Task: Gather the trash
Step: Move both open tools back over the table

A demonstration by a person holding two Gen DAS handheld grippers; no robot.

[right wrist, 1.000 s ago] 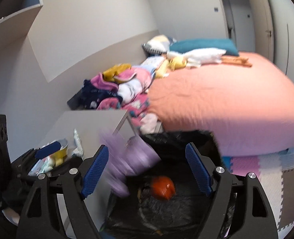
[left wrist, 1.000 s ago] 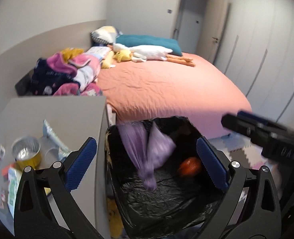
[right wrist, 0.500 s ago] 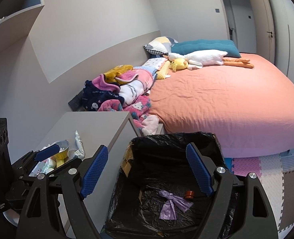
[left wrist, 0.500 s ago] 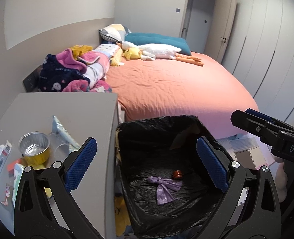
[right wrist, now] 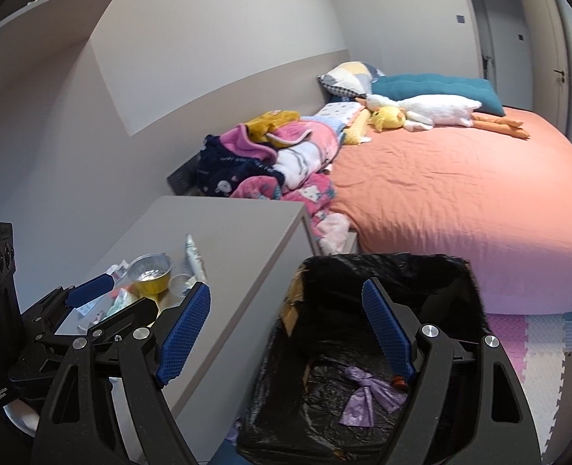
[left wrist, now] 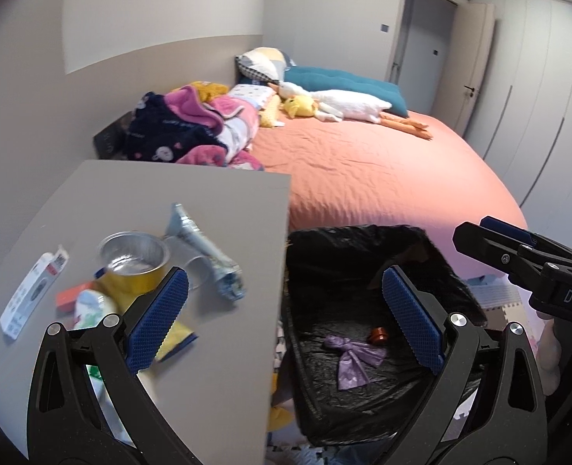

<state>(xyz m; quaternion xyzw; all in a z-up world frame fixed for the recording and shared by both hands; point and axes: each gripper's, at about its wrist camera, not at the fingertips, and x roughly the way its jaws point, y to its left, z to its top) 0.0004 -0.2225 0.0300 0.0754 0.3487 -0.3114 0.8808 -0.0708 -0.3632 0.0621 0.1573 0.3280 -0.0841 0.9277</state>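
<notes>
In the crinkled black bin liner [left wrist: 363, 399] lies a knotted purple wrapper [left wrist: 354, 358]; both grippers' jaws gape empty.

both grippers, left gripper [left wrist: 284, 310] and right gripper [right wrist: 286, 325], have black triangular cut-out arms, silver screw heads and blue cross-hatched pads [left wrist: 158, 316]; white "das" lettering lower right.

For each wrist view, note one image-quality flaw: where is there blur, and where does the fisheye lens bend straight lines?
Left wrist view: the silver wrapper and clutter on the grey table are smeared by motion blur; wardrobe doors bow outward at the frame edge. Right wrist view: the black bin liner rim looks soft, and the wall panel edge curves; dark vignette in the corners.
</notes>
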